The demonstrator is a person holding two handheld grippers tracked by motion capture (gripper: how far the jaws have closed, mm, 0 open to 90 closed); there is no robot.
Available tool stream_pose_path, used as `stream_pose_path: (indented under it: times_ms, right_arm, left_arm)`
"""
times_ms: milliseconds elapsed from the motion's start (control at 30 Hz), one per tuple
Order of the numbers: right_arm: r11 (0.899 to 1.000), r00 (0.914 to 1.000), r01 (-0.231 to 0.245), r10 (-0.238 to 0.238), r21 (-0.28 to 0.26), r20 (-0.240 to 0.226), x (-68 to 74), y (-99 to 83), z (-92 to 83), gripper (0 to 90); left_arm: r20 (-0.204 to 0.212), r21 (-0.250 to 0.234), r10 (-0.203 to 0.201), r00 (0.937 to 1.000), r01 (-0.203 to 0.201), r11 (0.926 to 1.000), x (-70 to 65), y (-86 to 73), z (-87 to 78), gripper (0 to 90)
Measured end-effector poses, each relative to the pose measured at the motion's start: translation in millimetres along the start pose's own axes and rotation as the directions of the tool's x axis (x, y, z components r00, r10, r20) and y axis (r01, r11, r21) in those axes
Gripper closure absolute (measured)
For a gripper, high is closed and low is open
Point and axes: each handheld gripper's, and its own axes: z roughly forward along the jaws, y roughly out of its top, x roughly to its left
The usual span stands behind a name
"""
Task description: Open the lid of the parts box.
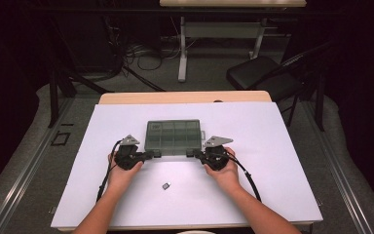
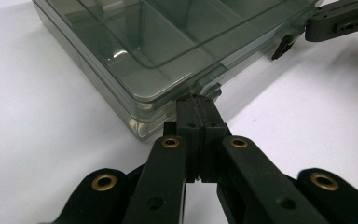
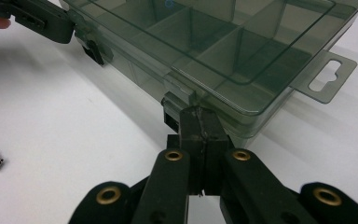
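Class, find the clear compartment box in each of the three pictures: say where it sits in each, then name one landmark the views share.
High view: compartment box lies mid-table on the white sheet, between the left gripper and right gripper.
Left gripper view: it fills the upper middle, just past the shut jaws.
Right gripper view: it spans the top, hang tab at right.
Shared landmark: the box's front latches, one at each gripper's tips.
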Motion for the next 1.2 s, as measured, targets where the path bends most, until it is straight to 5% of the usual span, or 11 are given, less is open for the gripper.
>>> stream_pose_path:
  times_ms: [1200]
  right_arm:
    - [1.000, 0.9999, -0.010, 0.010, -0.006, 0.003, 1.4, 0.1, -0.4, 90.0]
  left_arm:
    - [-0.003, -0.007, -0.013, 0.9999, 0.013, 0.9999, 0.4, -0.7, 0.3, 90.0]
